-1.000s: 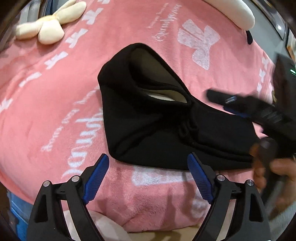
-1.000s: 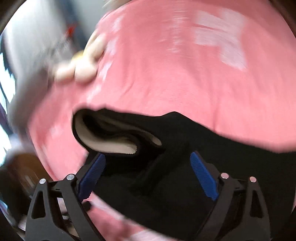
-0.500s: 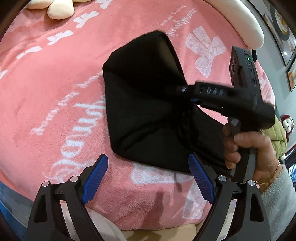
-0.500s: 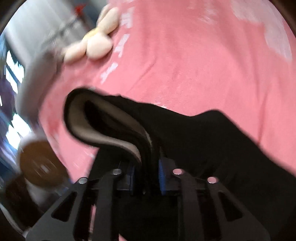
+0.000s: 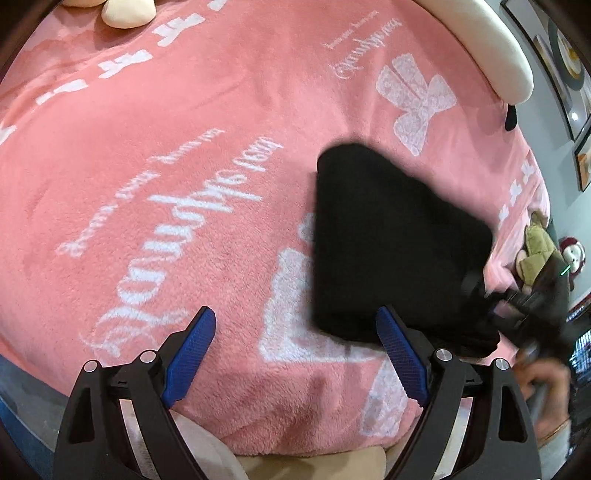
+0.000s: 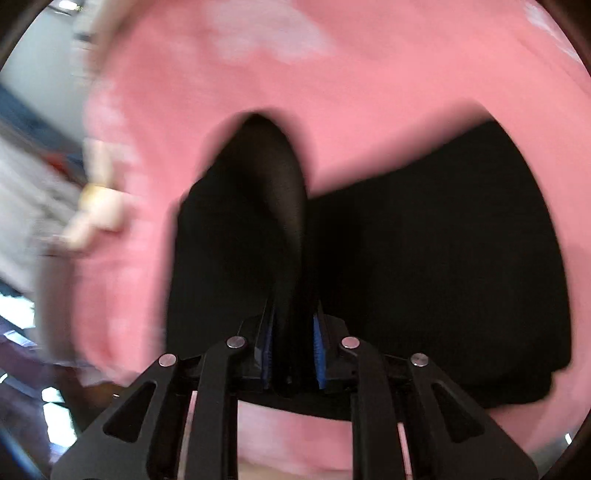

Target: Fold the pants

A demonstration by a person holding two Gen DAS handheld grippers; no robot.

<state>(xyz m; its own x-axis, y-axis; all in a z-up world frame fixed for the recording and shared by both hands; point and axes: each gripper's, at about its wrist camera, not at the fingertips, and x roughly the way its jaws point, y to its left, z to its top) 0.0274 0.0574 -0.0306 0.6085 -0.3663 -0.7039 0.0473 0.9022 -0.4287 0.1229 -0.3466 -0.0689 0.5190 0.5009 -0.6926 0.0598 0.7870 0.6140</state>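
Note:
The black pants lie folded into a compact dark bundle on the pink blanket, right of centre in the left wrist view. My left gripper is open and empty, hovering over the blanket with its right finger next to the bundle's near edge. My right gripper is shut on a fold of the pants, which rises between its blue pads; the rest of the bundle spreads behind. It shows blurred at the right edge of the left wrist view, at the bundle's right corner.
The blanket carries white lettering and a bow print. A cream plush toy lies at the far left, a white cushion at the far right. Small stuffed toys sit beyond the bed's right edge.
My right gripper closed on the waistband edge and carried it over to the right, hiding the light lining. The pants now form a smaller bundle farther right. My left gripper stayed open.

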